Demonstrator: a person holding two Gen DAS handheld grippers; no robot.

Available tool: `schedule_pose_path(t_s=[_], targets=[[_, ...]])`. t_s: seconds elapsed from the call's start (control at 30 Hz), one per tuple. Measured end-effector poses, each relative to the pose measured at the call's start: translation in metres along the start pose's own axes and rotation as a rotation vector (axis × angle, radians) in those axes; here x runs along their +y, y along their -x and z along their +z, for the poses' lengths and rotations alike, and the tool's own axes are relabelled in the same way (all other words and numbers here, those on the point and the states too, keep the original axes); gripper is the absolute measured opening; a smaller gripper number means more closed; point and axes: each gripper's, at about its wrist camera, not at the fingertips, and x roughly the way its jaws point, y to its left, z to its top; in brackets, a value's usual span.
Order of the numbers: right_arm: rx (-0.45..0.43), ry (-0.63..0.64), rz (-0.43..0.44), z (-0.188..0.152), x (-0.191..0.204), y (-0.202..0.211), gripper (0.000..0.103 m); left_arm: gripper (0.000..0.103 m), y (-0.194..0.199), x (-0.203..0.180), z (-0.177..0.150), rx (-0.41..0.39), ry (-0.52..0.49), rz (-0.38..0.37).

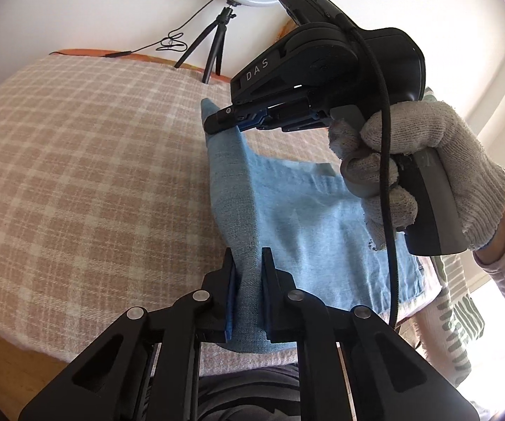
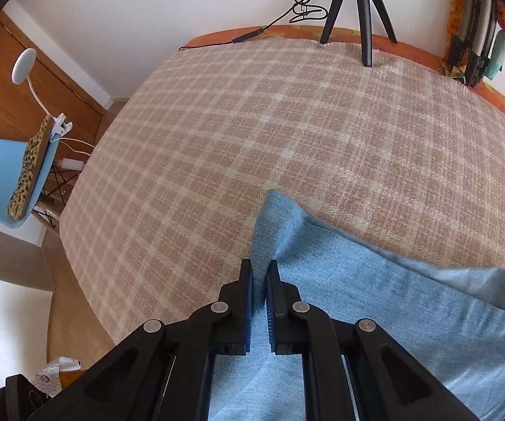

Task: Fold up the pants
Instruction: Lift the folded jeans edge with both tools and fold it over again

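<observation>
Pants (image 1: 287,210) edge pinched in my left tool (image 1: 249,273) and right tool (image 2: 260,291) — lifting to fold; next, carry it across the bed (image 2: 252,122).

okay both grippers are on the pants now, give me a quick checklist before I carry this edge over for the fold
1. Left gripper shut on the pants: ok, denim pinched between its pads.
2. Right gripper shut on the pants: ok, the lifted edge sits between its pads.
3. Edge raised off the plaid blanket: ok, a ridge of fabric runs between the two grippers.
4. Landing area free: ok to the left; the right side is out of view, cannot tell.
5. Tripod clear of the path: ok, at the far edge.
6. Lower layers lying flat: cannot tell.
</observation>
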Motion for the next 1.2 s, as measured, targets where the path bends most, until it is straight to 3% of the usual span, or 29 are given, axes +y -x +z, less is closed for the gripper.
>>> schedule_pose_path(t_s=[0.2, 0.4, 0.83, 1.2], targets=[[-0.097, -0.069, 0.087, -0.004, -0.025, 0.045, 0.004, 0.01, 0.01, -0.044, 0.022, -0.032, -0.082, -0.061], [-0.187, -0.12, 0.115, -0.018, -0.059, 0.094, 0.004, 0.009, 0.004, -0.087, 0.035, -0.035, -0.151, -0.14], [-0.328, -0.243, 0.066, -0.072, -0.17, 0.181, 0.003, 0.007, -0.037, -0.191, 0.034, 0.026, -0.288, -0.304], [-0.361, -0.431, -0.014, -0.133, -0.289, 0.216, 0.003, 0.007, -0.106, -0.27, 0.008, 0.148, -0.378, -0.401]])
